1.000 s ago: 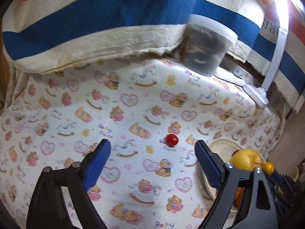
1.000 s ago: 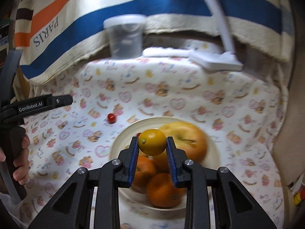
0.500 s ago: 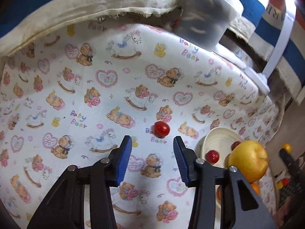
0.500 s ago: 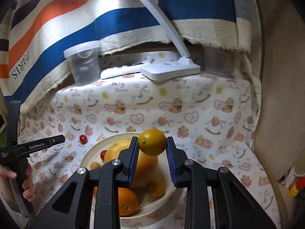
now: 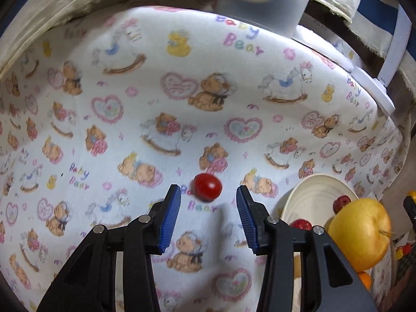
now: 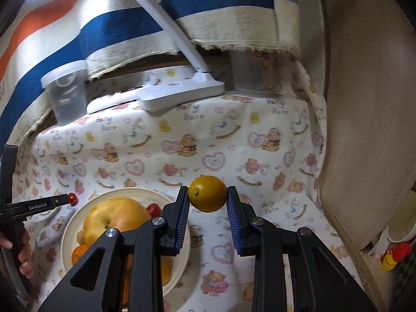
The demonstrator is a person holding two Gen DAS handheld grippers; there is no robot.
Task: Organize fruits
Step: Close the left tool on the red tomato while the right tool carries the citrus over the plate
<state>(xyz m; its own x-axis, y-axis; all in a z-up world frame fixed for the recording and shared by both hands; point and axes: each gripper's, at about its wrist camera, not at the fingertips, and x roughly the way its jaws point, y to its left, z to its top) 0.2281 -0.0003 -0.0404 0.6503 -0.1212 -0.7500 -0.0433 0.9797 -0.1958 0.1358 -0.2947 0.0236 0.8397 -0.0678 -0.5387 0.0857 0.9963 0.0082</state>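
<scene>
A small red cherry tomato [image 5: 207, 187] lies on the bear-print cloth. My left gripper [image 5: 208, 202] is open with the tomato just beyond and between its fingertips, apart from both pads. My right gripper [image 6: 207, 195] is shut on a small yellow-orange citrus [image 6: 207, 194], held above the cloth to the right of the cream bowl [image 6: 68, 236]. The bowl holds a large yellow apple [image 6: 114, 219], oranges [image 6: 79, 252] and small red fruits [image 6: 154, 209]. The bowl [image 5: 312, 195] and apple [image 5: 360, 236] also show at the right of the left wrist view.
A lidded clear plastic container [image 6: 66, 95] and a white desk lamp base [image 6: 182, 95] stand at the back of the table under a striped cloth. A second clear cup [image 6: 251, 76] is at the back right. A wooden panel [image 6: 364, 104] borders the right side.
My left gripper moved forward and down toward the red tomato, its jaws narrowed around it. My right gripper carried the citrus away from over the bowl to the right.
</scene>
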